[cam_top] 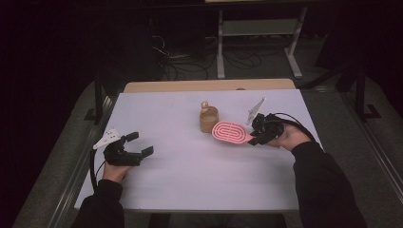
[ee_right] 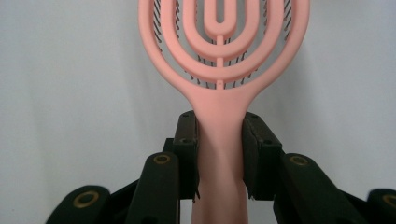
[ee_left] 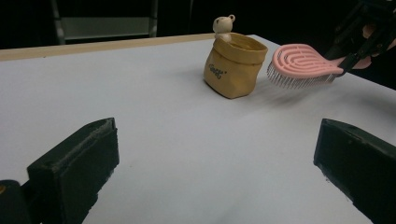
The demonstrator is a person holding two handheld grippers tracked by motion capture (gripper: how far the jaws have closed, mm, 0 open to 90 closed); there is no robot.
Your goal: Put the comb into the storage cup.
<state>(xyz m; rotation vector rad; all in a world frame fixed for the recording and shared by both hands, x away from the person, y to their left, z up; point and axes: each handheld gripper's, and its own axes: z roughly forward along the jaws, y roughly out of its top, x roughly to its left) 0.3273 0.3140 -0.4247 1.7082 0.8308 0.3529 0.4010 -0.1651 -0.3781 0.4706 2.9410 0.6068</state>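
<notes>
A pink vented hairbrush (cam_top: 231, 132) hangs just above the white table (cam_top: 190, 171), bristles down, its head next to a small tan pouch (cam_top: 208, 119) with a little bear figure (cam_top: 205, 106) at its rim. My right gripper (cam_top: 254, 136) is shut on the brush handle (ee_right: 219, 140), both pads pressed against its sides. In the left gripper view the brush (ee_left: 303, 63) floats to the right of the pouch (ee_left: 233, 65). My left gripper (cam_top: 140, 144) rests open at the table's left side, nothing between its fingers (ee_left: 74, 168).
A wooden strip (cam_top: 209, 85) borders the table's far edge. Behind it stand a metal shelf frame (cam_top: 259, 28) and loose cables (cam_top: 190, 59) on the dark floor. A wide stretch of white tabletop lies between the two grippers.
</notes>
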